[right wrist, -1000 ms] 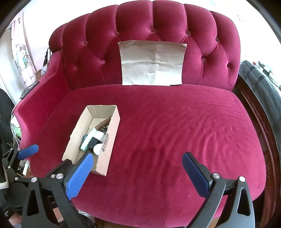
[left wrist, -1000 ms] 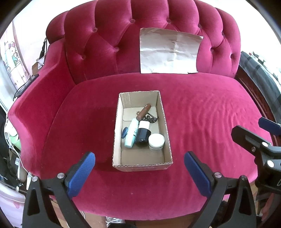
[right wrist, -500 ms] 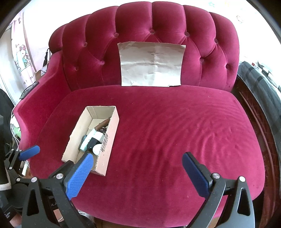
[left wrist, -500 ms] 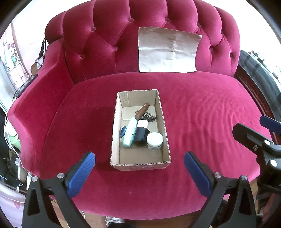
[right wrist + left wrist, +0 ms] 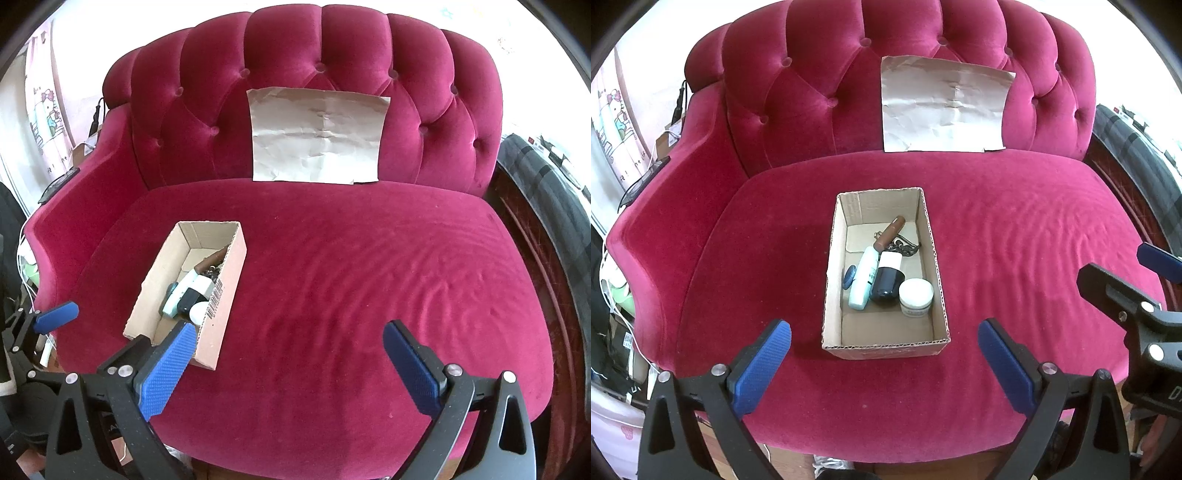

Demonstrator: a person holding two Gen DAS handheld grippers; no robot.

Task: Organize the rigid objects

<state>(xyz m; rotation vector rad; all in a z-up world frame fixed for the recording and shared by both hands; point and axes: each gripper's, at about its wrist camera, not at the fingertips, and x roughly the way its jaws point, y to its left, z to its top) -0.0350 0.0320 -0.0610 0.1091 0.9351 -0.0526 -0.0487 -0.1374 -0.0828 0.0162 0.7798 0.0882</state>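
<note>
Box: an open cardboard box (image 5: 884,341) sits on the red velvet sofa (image 5: 1015,229) seat.
Contents: white tube (image 5: 863,278), dark bottle (image 5: 886,282), white jar (image 5: 916,296), brown tube (image 5: 889,232).
Left claw (image 5: 884,360): spread wide, empty, just short of the box.
Right claw (image 5: 288,363): spread wide, empty, right of the box.

So it's a deep red tufted velvet sofa (image 5: 1015,236), seat cushion kinda rippled on the right side. An open cardboard box (image 5: 833,266) sits directly on the seat, left of centre. A creased sheet of brown paper (image 5: 945,107) stands on the seat's back edge, leaning against the backrest.
</note>
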